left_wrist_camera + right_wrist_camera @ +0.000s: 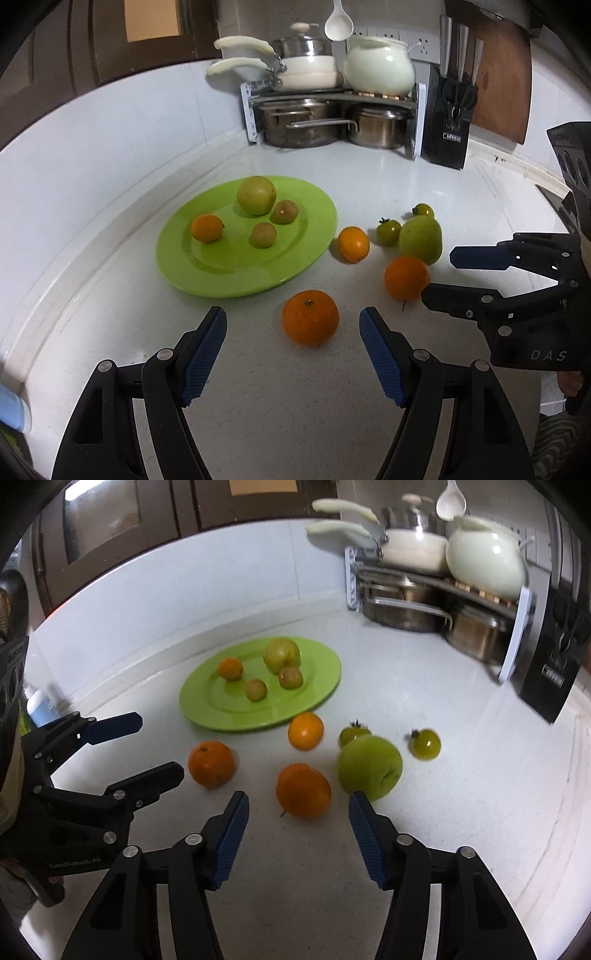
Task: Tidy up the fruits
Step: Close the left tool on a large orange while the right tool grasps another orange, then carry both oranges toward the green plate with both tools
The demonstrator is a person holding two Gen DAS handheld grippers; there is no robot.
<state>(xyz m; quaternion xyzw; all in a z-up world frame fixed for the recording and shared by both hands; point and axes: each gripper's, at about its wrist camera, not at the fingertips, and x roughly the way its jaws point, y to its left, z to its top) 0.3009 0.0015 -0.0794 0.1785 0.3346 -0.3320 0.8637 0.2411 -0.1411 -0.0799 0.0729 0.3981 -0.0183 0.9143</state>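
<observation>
Left gripper (293,325): fingers standing open near an orange (310,317) lying on the counter (369,184). Right gripper (298,808): fingers gaping, empty, facing another orange (303,790).

Home kitchen, pot rack (332,110), knife block (448,122)

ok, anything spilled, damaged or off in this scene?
Nothing spilled or damaged. Only oddity: six fruits still loose on the counter beside the green plate, including three oranges and a green apple lying tilted on its side.
</observation>
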